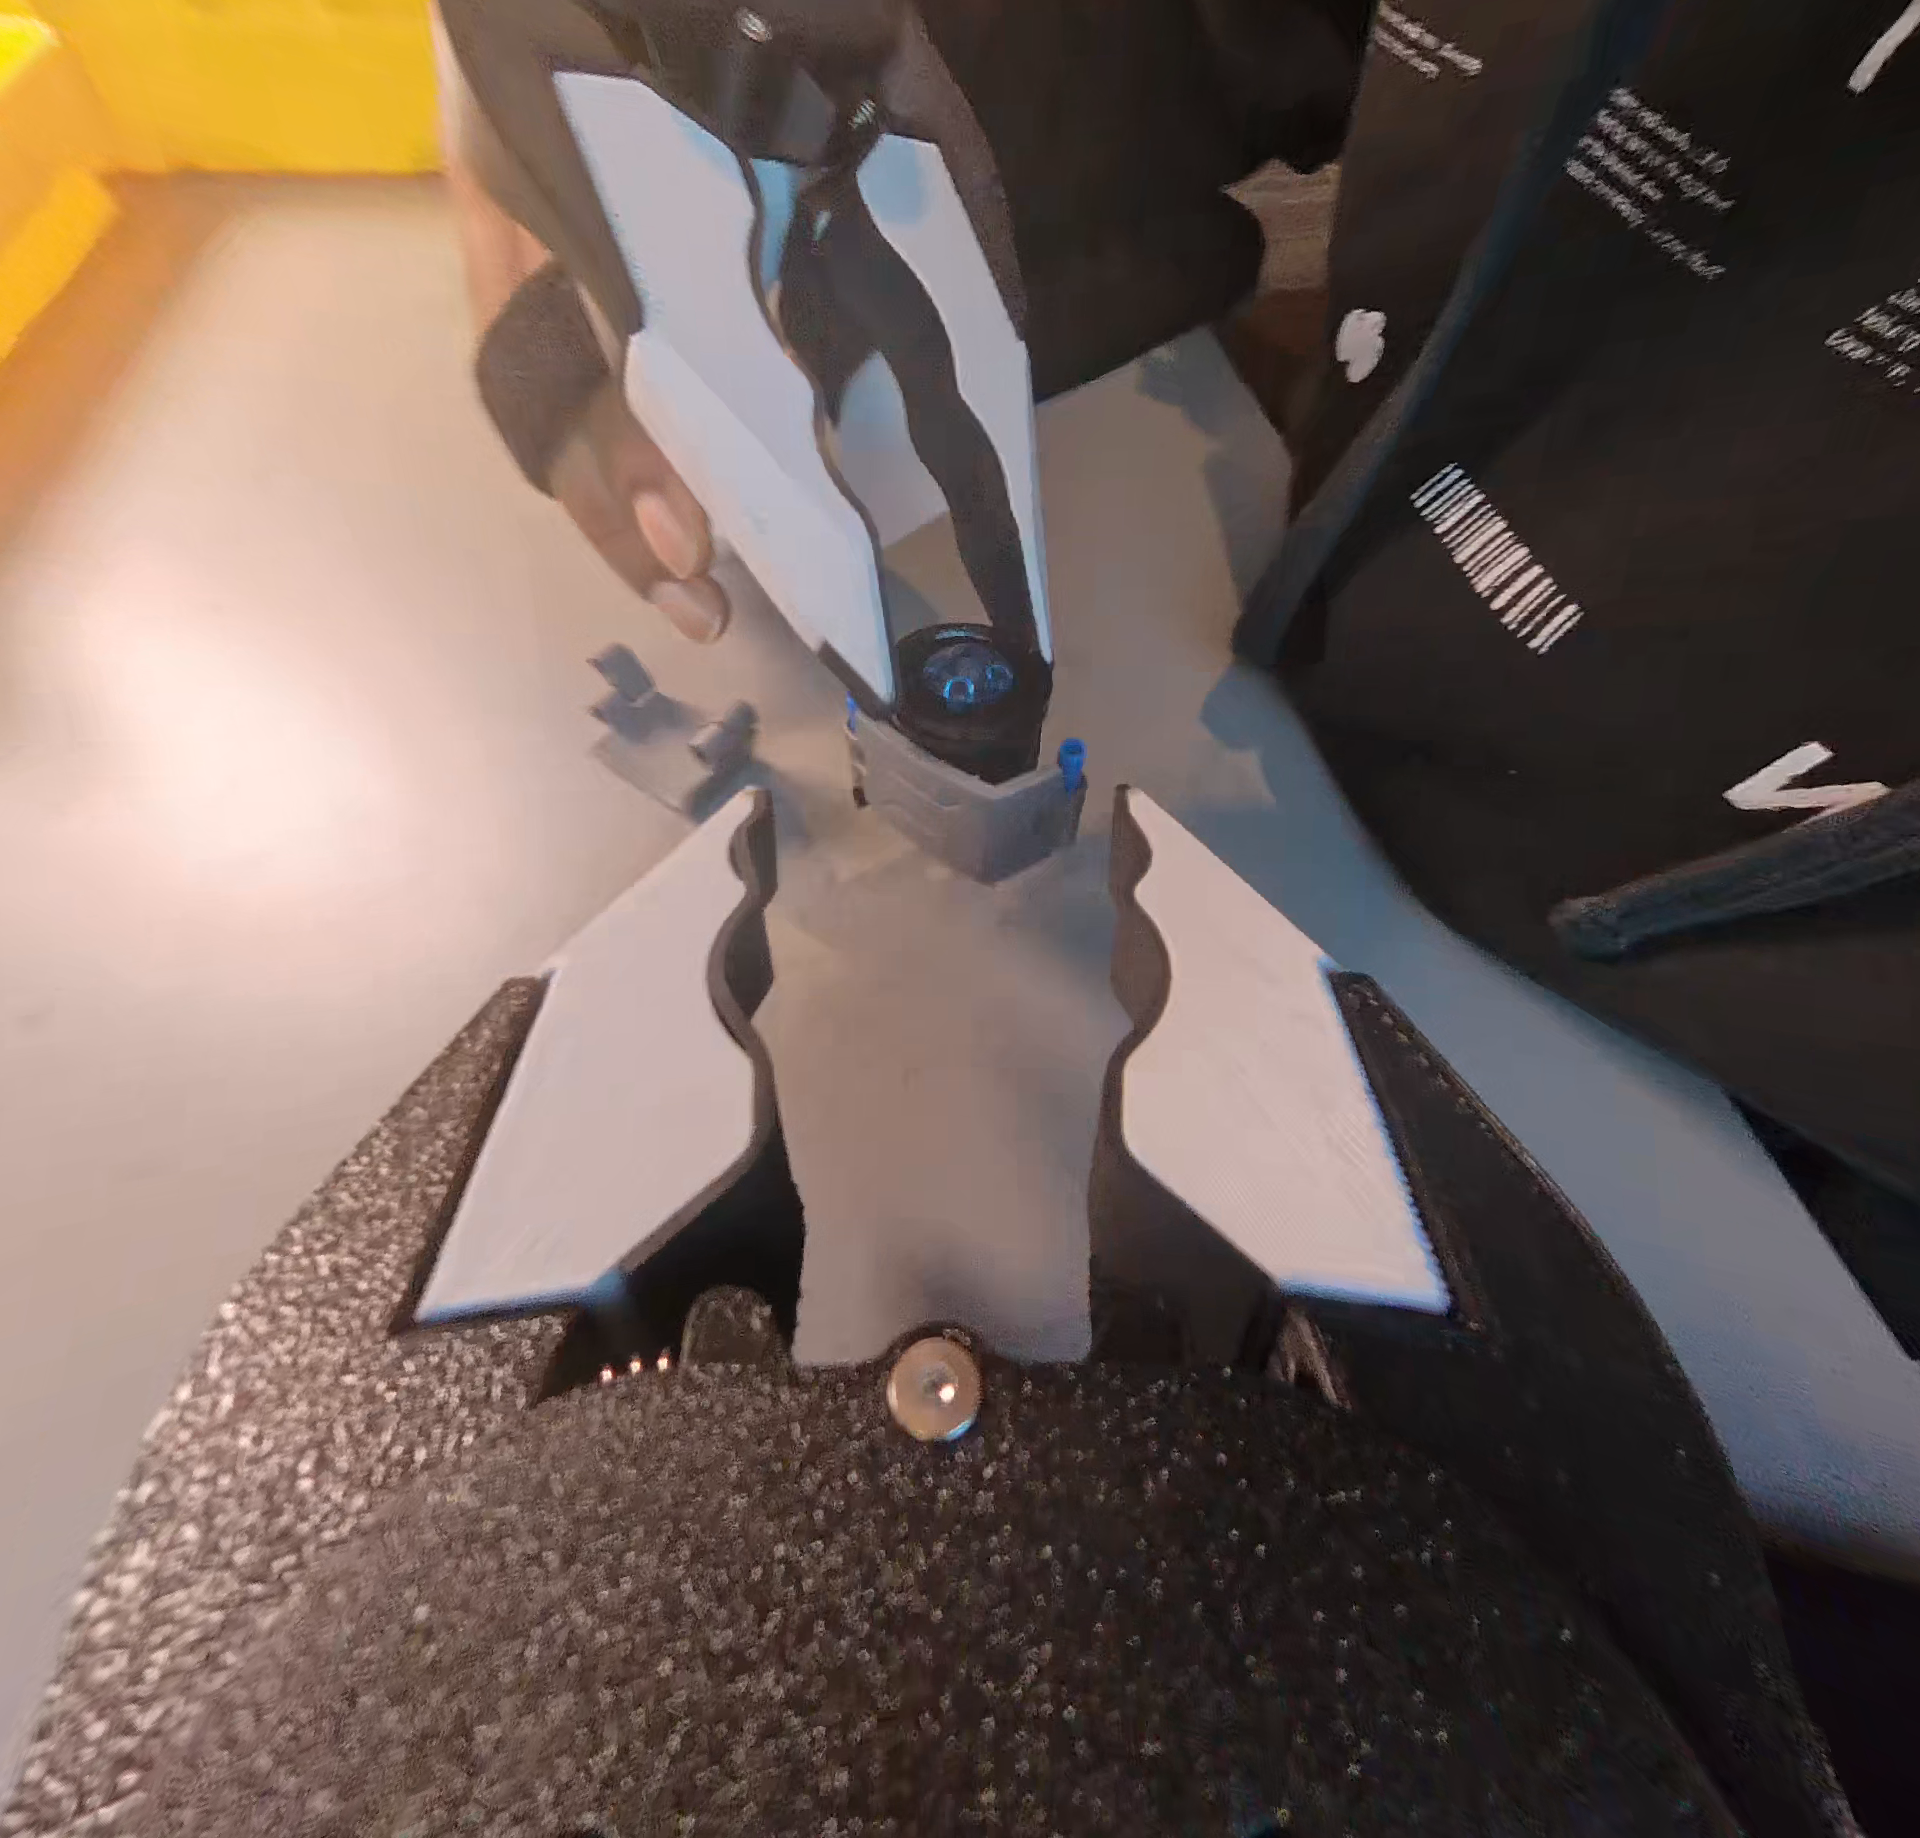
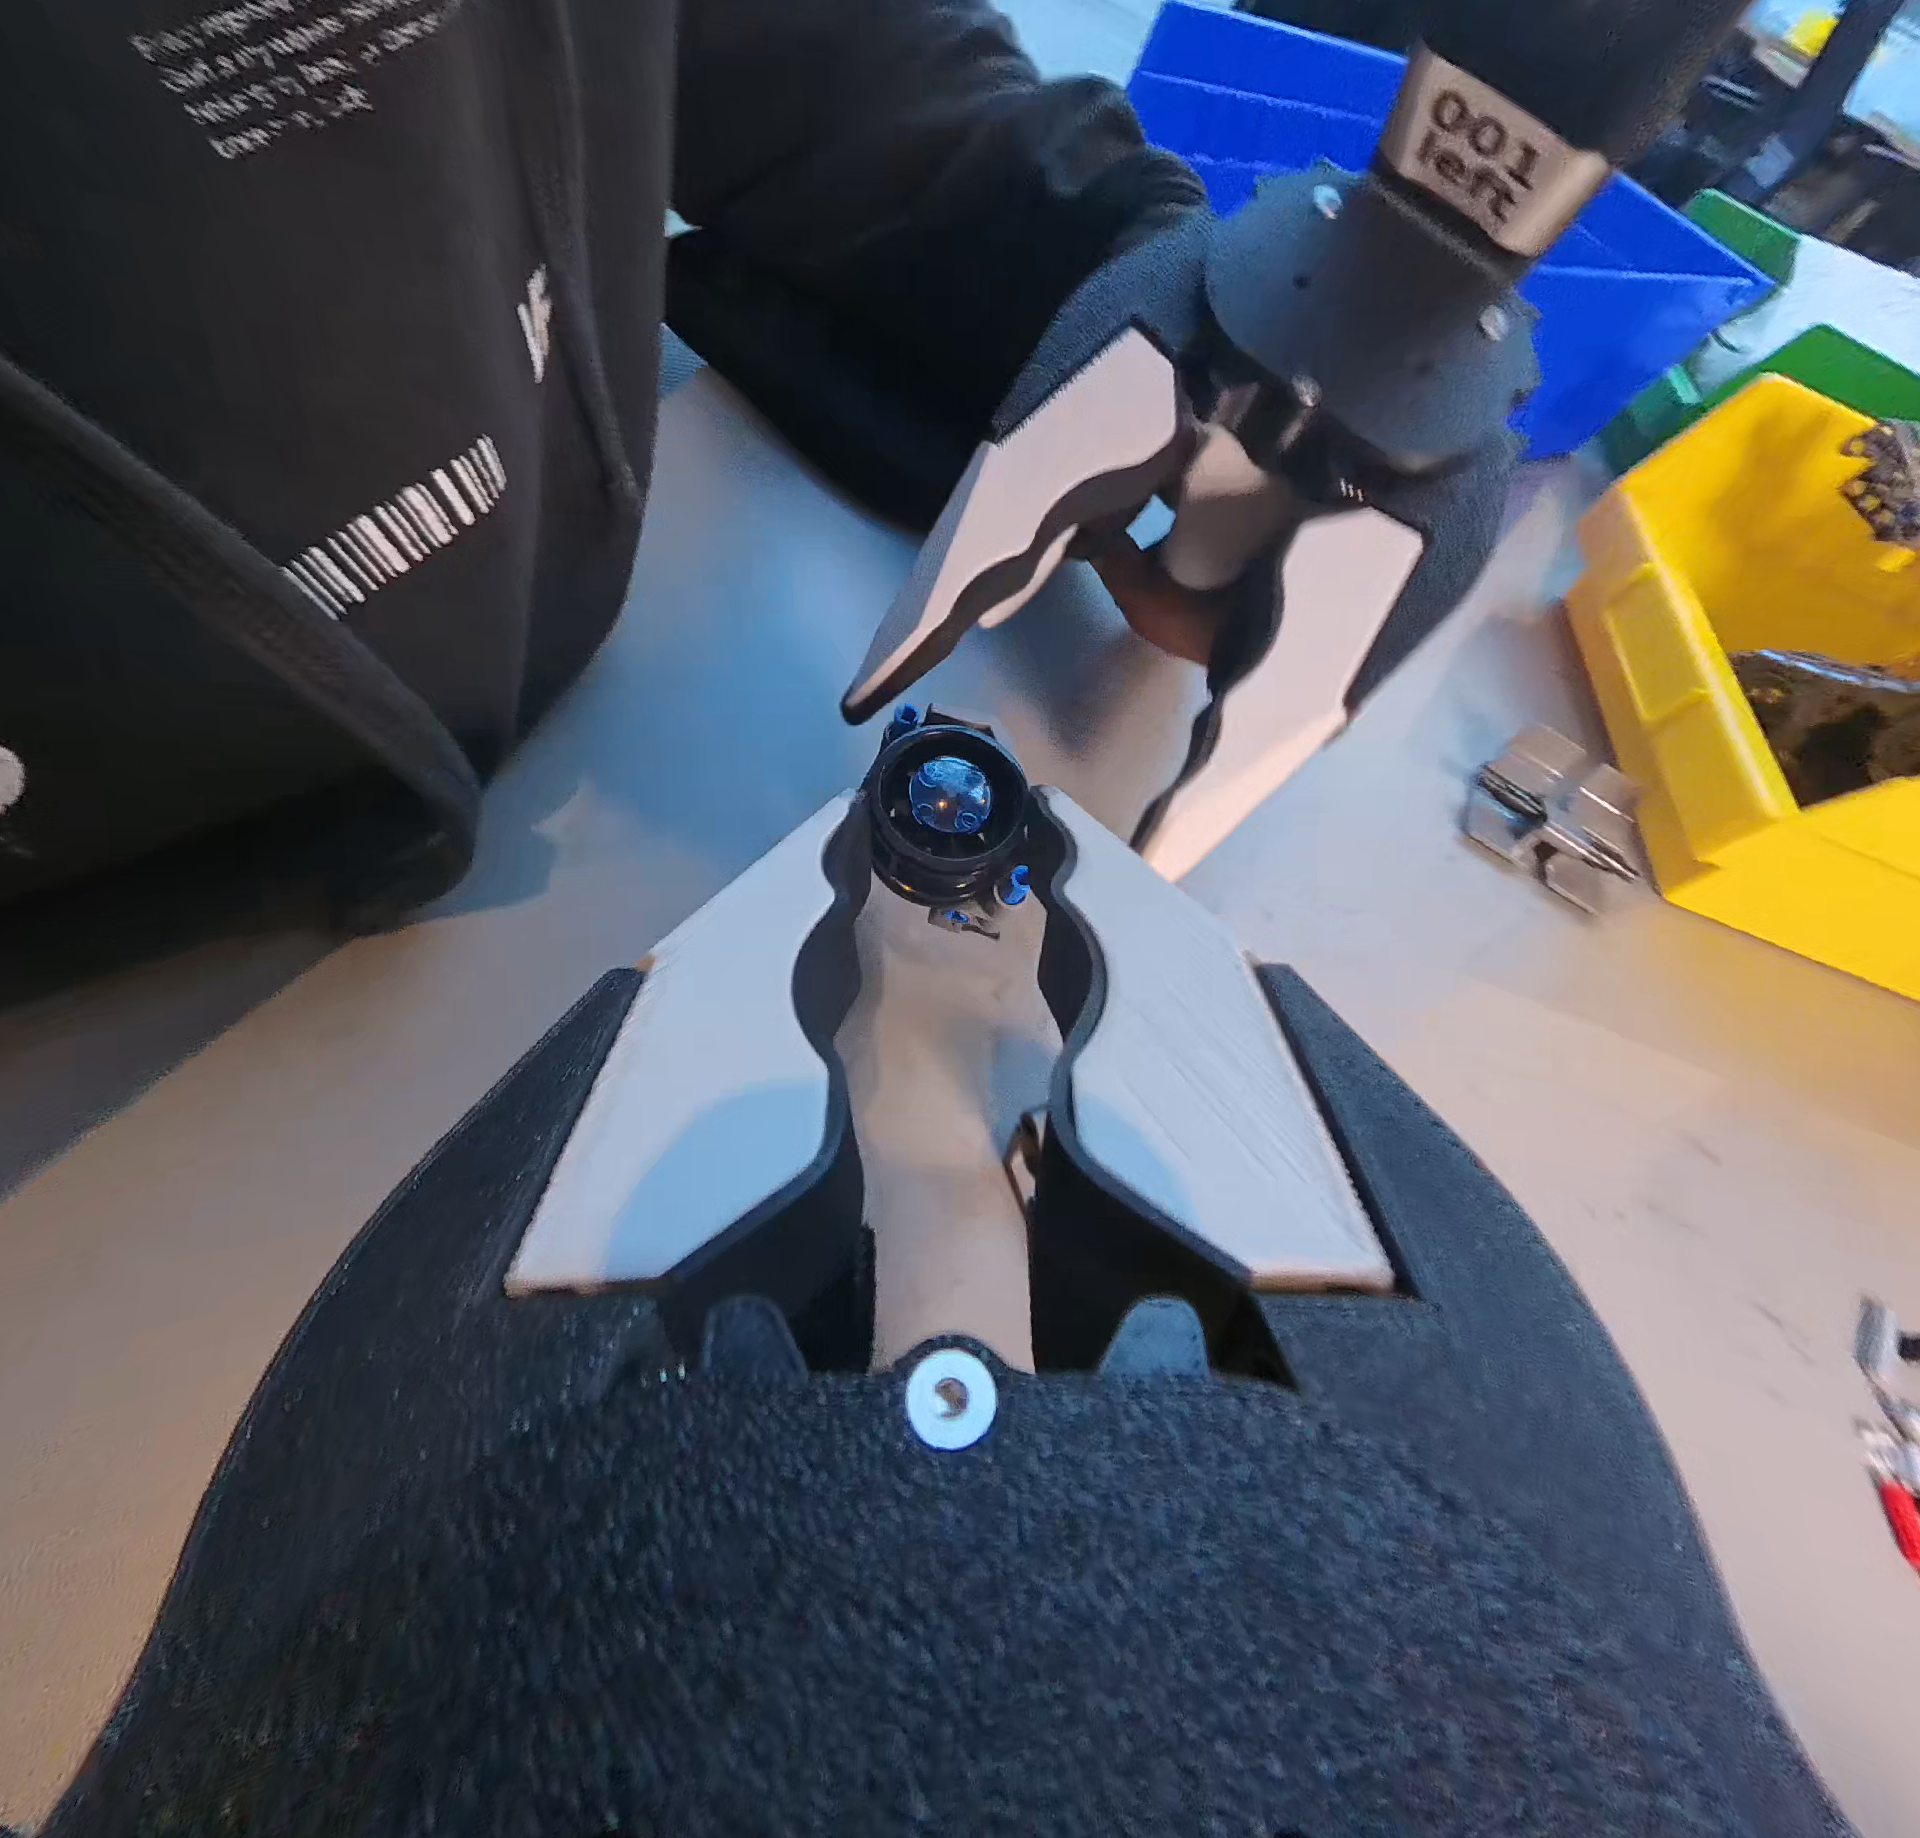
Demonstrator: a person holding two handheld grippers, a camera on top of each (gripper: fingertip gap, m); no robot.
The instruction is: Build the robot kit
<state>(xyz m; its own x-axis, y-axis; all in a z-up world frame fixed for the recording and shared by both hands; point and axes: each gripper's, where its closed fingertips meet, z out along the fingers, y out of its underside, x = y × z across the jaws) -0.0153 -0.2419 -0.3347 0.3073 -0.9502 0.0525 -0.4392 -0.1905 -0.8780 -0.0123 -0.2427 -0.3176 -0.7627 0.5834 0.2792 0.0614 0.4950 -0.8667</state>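
My right gripper [image 2: 943,806] is shut on a small black round part [image 2: 940,822] with a blue glassy centre, held just above the grey table [image 2: 1455,1113]. In the left wrist view the right gripper [image 1: 966,671] comes down from above, and the round part [image 1: 951,723] sits on a grey printed block [image 1: 971,817] with blue pins at its corners. My left gripper [image 1: 945,806] is open and empty, its tips on either side of that block and close to it. Its fingers [image 2: 1039,500] also show in the right wrist view, spread wide above the part.
A person in a black printed hoodie [image 2: 312,334] sits at the table. Yellow [image 2: 1683,645], green [image 2: 1766,354] and blue [image 2: 1299,115] bins stand at the right, with metal blocks [image 2: 1558,822] beside them. Small grey clips [image 1: 665,728] lie left of the block. Both grippers' tips are close together, under 4 cm apart.
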